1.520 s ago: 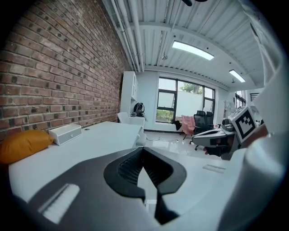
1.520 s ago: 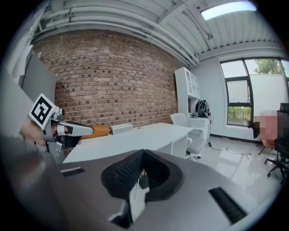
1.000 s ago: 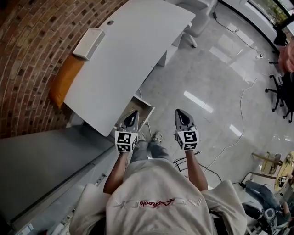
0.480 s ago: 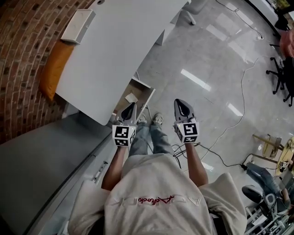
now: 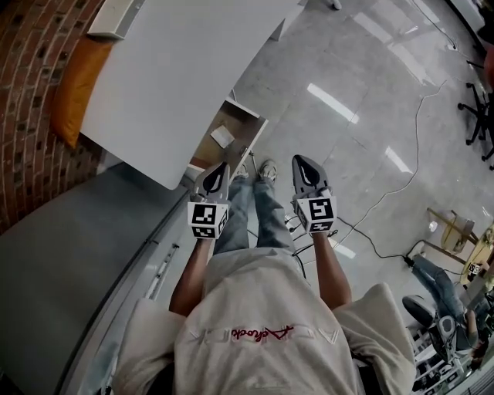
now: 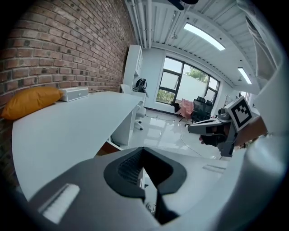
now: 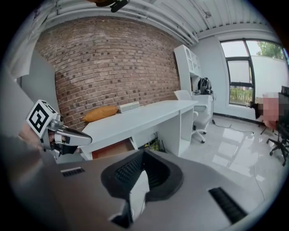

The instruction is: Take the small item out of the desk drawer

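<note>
The white desk point(image 5: 177, 69) has its wooden drawer point(image 5: 258, 128) pulled open below the near corner. A small pale flat item point(image 5: 222, 136) lies on the drawer's floor. My left gripper point(image 5: 219, 168) is shut and empty, hovering just short of the drawer's near end. My right gripper point(image 5: 301, 162) looks shut and empty, level with the left one and to its right, over the floor. The left gripper view shows the desk top point(image 6: 67, 126) and a strip of the drawer point(image 6: 106, 149). In the right gripper view the drawer point(image 7: 110, 149) sits under the desk, with the left gripper point(image 7: 67, 135) beside it.
An orange cushion point(image 5: 69, 85) and a white box point(image 5: 116, 19) lie along the brick wall. A grey counter point(image 5: 62, 254) runs on the left. The person's feet point(image 5: 266, 168) stand between the grippers. Cables point(image 5: 401, 193) trail across the glossy floor; office chairs point(image 5: 482, 116) stand far right.
The head view has tilted so the desk has slid up the frame. The open drawer and the item in it now show fully ahead of the left gripper. Both grippers kept their pose.
</note>
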{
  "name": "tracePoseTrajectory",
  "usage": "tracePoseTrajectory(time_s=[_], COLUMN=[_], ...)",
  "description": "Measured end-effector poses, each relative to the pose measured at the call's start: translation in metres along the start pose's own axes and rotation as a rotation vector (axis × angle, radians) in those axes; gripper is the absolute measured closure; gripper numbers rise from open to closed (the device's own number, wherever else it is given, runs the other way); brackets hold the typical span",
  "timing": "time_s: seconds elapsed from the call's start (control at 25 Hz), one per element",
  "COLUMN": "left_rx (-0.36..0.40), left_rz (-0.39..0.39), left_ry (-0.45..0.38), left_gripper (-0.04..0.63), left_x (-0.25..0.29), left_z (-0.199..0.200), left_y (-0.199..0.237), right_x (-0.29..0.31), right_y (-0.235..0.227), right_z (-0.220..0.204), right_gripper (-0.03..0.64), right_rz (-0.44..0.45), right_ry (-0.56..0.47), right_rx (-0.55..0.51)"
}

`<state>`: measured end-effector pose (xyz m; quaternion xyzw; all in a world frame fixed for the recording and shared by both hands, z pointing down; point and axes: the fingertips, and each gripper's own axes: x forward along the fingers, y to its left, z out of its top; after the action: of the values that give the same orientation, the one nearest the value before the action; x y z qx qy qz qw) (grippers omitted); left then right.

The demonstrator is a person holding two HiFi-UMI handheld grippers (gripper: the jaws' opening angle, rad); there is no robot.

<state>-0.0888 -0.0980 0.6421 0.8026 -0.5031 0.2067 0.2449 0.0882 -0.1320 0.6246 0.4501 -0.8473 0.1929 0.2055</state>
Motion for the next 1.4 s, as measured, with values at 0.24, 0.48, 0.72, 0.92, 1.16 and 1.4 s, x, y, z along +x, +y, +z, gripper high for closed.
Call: tracePoseTrajectory(time_s=[0.24,0.48,0.72,0.92,1.16,1.4], left_rx=[-0.035,-0.09,-0.137,-0.145,-0.117,-0.076], left_rz=[0.017,0.048,0.058,0.075,0.09,0.076], left_ry=[0.048,0.064,0.109,0.126,0.112,0.107], left_gripper=[0.586,0.586,0.586,0.586,0.586,0.586], left_x=[0.002,0.008,0.007,0.013,0.041,0.073], left_z=[-0.041,-0.069,-0.104,-0.123,-0.127,-0.119], left_y=[0.014,0.027,0.024,0.027,0.041,0.054], right_x=[0.016,0.025,0.024,0.025,0.028,0.027], right_y=[0.023,0.034,0.039,0.042,0.039,0.034], right_z=[-0.039,-0.074,-0.098,-0.114,-0.126,-0.126], right_gripper=[0.604,0.605,0.605,0.605,0.606,0.604], right_rz=[0.042,0.062,0.072,0.081,0.082,0.076], right_ry=[0.056,0.1,0.134,0.153,0.169,0.151], right_rx=[0.02,0.037,0.06,0.072,0.082,0.084])
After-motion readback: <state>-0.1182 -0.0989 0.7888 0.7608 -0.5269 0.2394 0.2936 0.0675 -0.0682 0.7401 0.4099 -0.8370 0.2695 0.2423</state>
